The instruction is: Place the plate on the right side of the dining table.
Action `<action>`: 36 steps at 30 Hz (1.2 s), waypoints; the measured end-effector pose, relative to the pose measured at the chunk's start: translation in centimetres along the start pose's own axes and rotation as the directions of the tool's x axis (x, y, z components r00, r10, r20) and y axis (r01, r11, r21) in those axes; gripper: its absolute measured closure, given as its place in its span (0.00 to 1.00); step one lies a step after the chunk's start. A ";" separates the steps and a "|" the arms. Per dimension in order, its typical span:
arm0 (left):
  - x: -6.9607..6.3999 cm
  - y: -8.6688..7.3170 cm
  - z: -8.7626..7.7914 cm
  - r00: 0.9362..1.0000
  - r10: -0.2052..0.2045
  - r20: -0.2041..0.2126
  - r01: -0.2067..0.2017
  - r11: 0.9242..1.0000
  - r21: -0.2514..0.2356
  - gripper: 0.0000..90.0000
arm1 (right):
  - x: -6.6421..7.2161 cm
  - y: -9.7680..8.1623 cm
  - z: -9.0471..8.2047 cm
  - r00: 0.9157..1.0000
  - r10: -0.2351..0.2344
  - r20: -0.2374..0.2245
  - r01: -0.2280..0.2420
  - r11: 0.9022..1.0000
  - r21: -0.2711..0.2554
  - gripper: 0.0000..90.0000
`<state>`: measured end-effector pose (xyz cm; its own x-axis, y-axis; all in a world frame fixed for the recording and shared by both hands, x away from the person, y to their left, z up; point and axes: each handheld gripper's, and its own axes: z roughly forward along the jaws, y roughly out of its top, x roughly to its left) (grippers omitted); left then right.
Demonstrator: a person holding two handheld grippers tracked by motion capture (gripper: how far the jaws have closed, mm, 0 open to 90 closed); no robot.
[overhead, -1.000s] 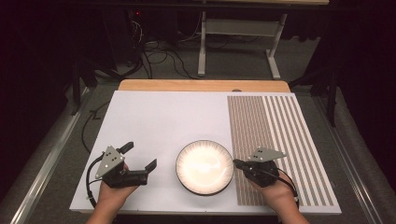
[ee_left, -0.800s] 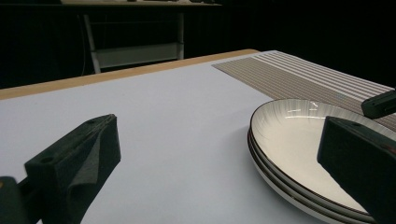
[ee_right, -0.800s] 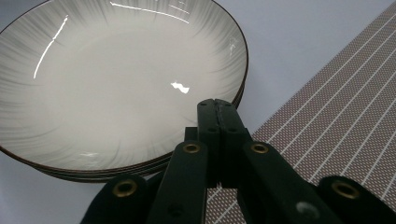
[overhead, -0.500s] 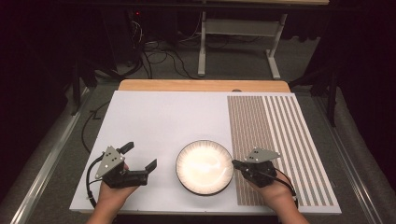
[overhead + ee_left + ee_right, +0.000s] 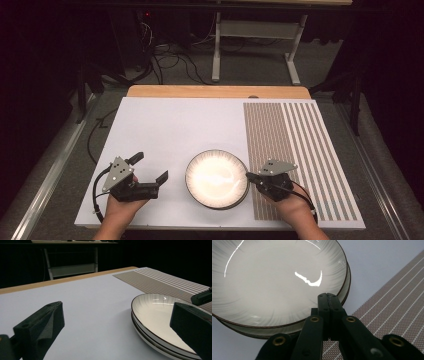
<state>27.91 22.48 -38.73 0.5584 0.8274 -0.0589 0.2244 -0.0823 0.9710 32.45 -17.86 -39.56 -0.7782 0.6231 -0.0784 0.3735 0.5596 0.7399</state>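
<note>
Two white plates with dark rims (image 5: 217, 179) lie stacked near the front middle of the white board. My left gripper (image 5: 150, 167) rests left of the stack, open, nothing between its fingers. In the left gripper view its jaws stand wide apart (image 5: 115, 337), and the right one is in front of the stack's (image 5: 160, 315) near rim. My right gripper (image 5: 248, 176) is shut at the stack's right edge. In the right gripper view its closed tips (image 5: 329, 297) sit just over the top plate's (image 5: 274, 277) rim, with nothing seen between them. The right gripper's tip (image 5: 201, 297) also shows beyond the stack.
A brown-and-white striped mat (image 5: 295, 150) covers the board's right part, under my right hand. The white board (image 5: 175, 130) lies open behind the plates, ending in a wooden strip (image 5: 215, 91). Table legs (image 5: 216, 45) and cables (image 5: 165, 55) stand on the dark floor beyond.
</note>
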 end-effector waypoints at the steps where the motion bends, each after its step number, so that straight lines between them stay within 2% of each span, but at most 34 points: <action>1: 0.0 0.0 0.0 1.000 0.000 0.000 0.000 1.000 0.000 0.00 | 0.0 0.0 0.0 1.000 0.000 0.000 0.000 1.000 0.000 1.00; 9: 0.0 0.0 0.0 1.000 0.001 0.004 -0.001 1.000 0.002 0.00 | 0.6 0.4 0.6 1.000 0.005 -0.023 -0.005 1.000 0.001 1.00; 15: 0.0 0.0 0.0 1.000 -0.002 0.004 0.002 1.000 0.001 0.00 | 1.0 0.6 0.9 1.000 -0.017 -0.023 0.017 1.000 0.000 1.00; 16: 0.0 0.0 0.0 1.000 -0.002 0.005 0.002 1.000 0.001 0.00 | 1.0 0.6 1.0 1.000 -0.010 -0.025 0.009 1.000 -0.006 1.00; 21: -0.1 0.1 0.0 1.000 -0.003 0.007 0.003 1.000 -0.001 0.00 | 1.0 0.6 1.1 0.999 -0.006 -0.036 0.006 1.000 -0.002 1.00; 22: -0.1 0.1 0.0 1.000 -0.004 0.008 0.004 1.000 -0.002 0.00 | 1.0 0.6 1.1 0.999 -0.020 -0.037 0.020 1.000 0.007 1.00; 25: -0.1 0.1 0.1 1.000 -0.006 0.008 0.006 1.000 0.000 0.00 | 1.2 0.7 1.3 0.999 -0.010 -0.050 0.010 1.000 0.010 1.00; 28: -0.2 0.1 0.0 1.000 -0.003 0.009 0.003 1.000 -0.001 0.00 | 1.8 0.9 1.8 0.998 -0.030 -0.054 0.031 0.999 0.019 1.00; 36: -0.4 0.1 0.1 1.000 -0.006 0.019 0.005 1.000 0.002 0.00 | 2.1 1.1 2.1 0.998 -0.025 -0.063 0.026 0.999 0.019 1.00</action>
<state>27.83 22.11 -38.61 0.5724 0.8171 -0.0687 0.2292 -0.0790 0.9702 32.32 -14.80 -40.26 -0.8176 0.5732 -0.0543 0.3626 0.5859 0.7247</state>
